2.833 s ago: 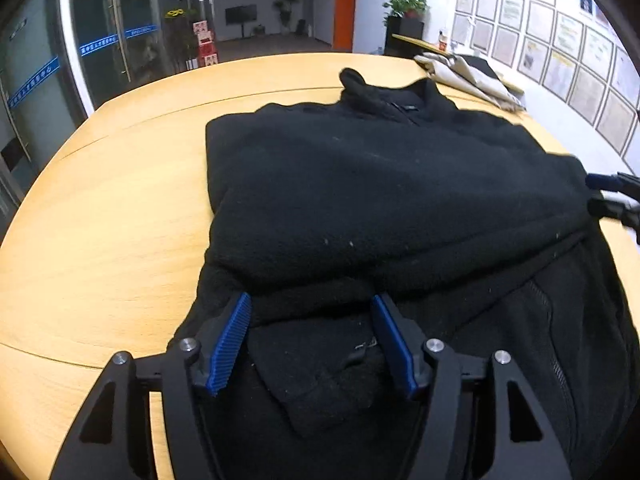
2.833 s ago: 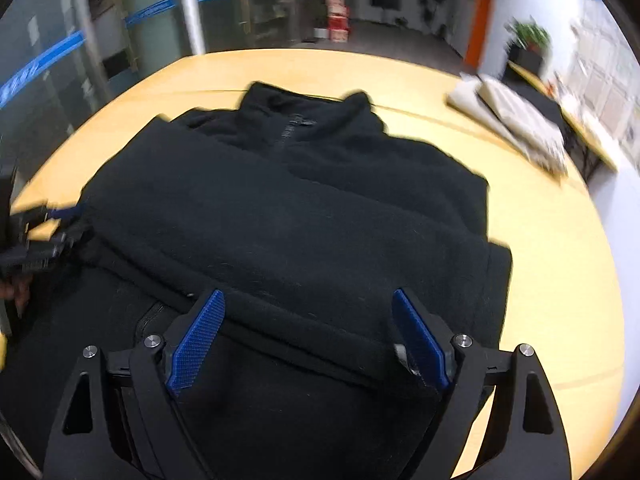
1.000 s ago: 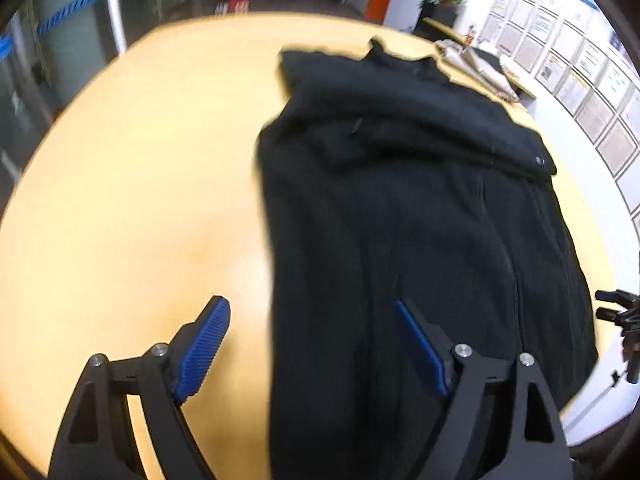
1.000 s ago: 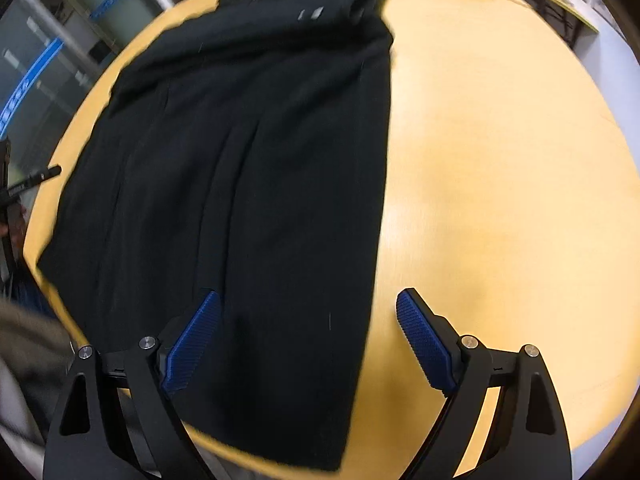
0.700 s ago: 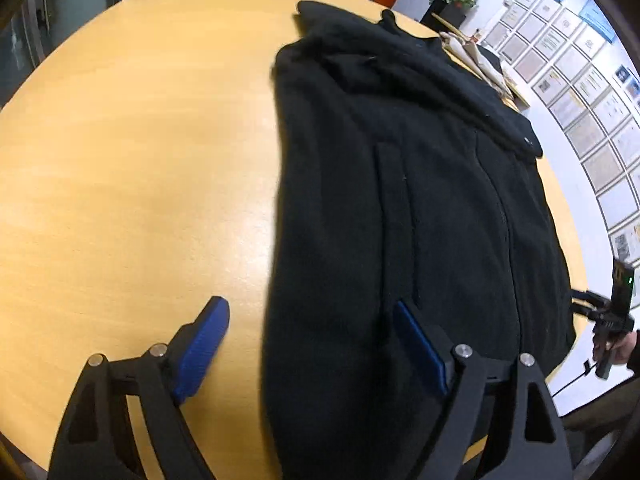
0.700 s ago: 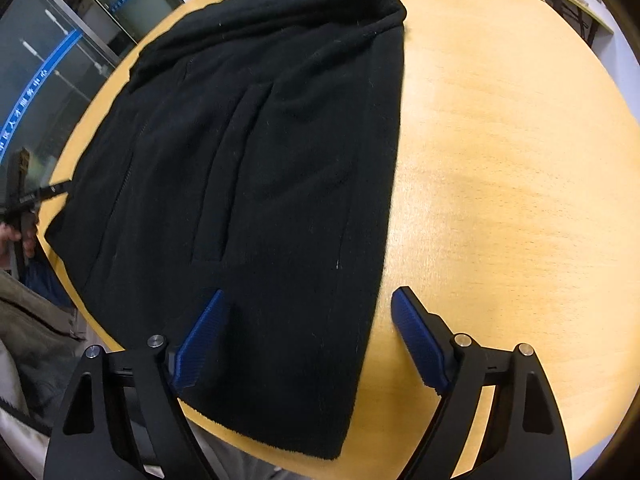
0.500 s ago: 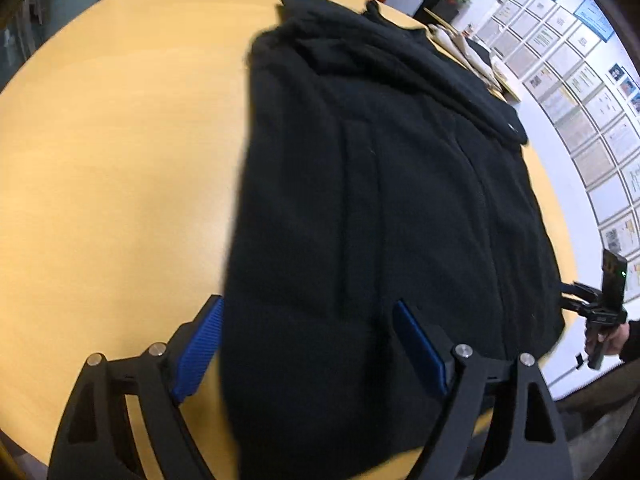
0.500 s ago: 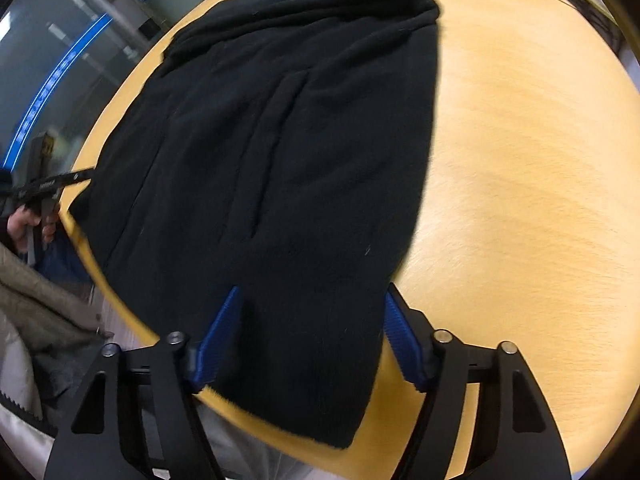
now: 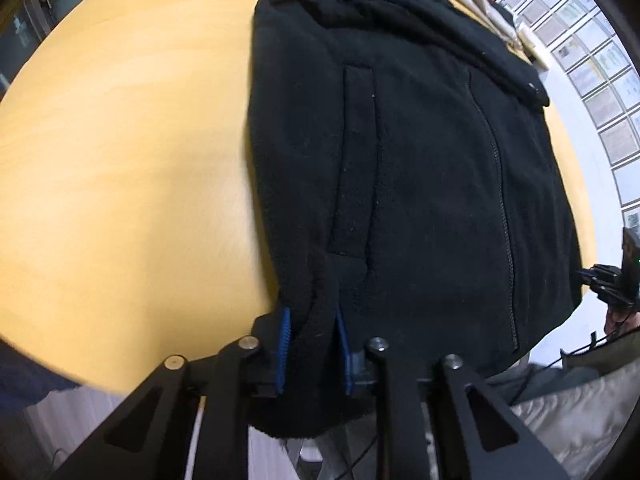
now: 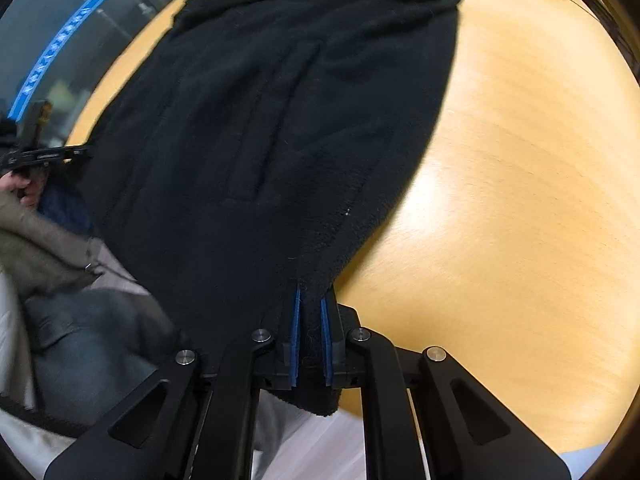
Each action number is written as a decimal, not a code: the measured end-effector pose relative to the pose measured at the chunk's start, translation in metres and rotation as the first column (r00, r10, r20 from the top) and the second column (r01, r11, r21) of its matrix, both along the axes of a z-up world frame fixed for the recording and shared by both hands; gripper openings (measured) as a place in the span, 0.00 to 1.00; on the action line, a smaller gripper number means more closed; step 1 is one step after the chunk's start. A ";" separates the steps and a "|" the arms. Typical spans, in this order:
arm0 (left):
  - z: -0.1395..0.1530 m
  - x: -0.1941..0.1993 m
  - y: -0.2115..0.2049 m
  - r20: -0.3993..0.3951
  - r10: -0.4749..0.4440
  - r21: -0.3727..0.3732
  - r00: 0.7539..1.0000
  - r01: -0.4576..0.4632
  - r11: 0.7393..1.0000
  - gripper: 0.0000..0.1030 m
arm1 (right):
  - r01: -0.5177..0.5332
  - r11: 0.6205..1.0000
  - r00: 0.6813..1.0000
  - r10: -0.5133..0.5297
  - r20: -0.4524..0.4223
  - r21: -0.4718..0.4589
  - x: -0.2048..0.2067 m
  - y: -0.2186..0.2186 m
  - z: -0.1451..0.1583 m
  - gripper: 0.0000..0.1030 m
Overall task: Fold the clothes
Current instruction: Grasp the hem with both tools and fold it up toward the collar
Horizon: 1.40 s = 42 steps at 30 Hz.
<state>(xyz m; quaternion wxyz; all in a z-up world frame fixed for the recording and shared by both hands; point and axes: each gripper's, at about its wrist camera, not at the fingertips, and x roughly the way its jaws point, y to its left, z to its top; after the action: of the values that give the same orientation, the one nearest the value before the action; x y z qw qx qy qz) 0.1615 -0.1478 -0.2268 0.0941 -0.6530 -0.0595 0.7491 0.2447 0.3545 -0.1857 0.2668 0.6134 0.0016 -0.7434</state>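
Left gripper, right gripper on jacket hem

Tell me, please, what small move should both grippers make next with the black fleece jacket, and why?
Probably lift the hem together and carry it toward the collar. The left gripper and right gripper are shut on the black fleece jacket at its bottom corners, which hang over the round wooden table edge.

Round wooden table (glossy), framed sheets on white wall.
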 end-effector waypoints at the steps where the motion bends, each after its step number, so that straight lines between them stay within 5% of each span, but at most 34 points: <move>1: 0.008 0.002 0.000 -0.003 0.002 0.002 1.000 -0.002 1.000 0.13 | -0.002 1.000 1.000 0.002 -0.015 -0.021 0.001 0.001 0.010 0.07; 9: 0.094 -0.033 0.012 -0.096 0.029 0.079 0.995 -0.021 0.997 0.11 | -0.027 0.980 0.965 -0.026 -0.261 -0.199 -0.045 -0.004 0.118 0.07; 17: 0.160 -0.160 0.000 -0.162 0.119 0.255 0.980 -0.075 0.964 0.11 | 0.050 0.965 0.894 -0.158 -0.420 -0.257 -0.141 -0.013 0.180 0.07; 21: 0.172 -0.231 -0.013 -0.171 0.134 0.297 0.976 -0.078 0.952 0.11 | 0.119 0.960 0.856 -0.229 -0.463 -0.254 -0.224 -0.007 0.203 0.07; 28: 0.154 -0.374 -0.011 -0.142 0.129 0.263 0.981 -0.088 0.961 0.11 | 0.321 0.918 0.843 -0.389 -0.372 -0.233 -0.339 0.017 0.153 0.07; 36: 0.041 -0.437 0.006 -0.037 0.152 0.232 0.988 -0.140 0.963 0.12 | 0.429 0.885 0.859 -0.461 -0.223 -0.181 -0.415 0.038 0.056 0.07; 42: 0.034 -0.442 0.012 -0.086 0.106 0.216 0.991 -0.086 0.973 0.15 | 0.401 0.897 0.876 -0.434 -0.208 -0.185 -0.429 0.047 0.025 0.08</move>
<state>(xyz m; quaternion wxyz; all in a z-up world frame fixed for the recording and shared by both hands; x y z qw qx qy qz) -0.2809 -0.1359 -0.1929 0.1295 -0.5986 -0.1660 0.7729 -0.1842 0.4012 -0.1607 0.1389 0.4833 -0.1490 -0.8515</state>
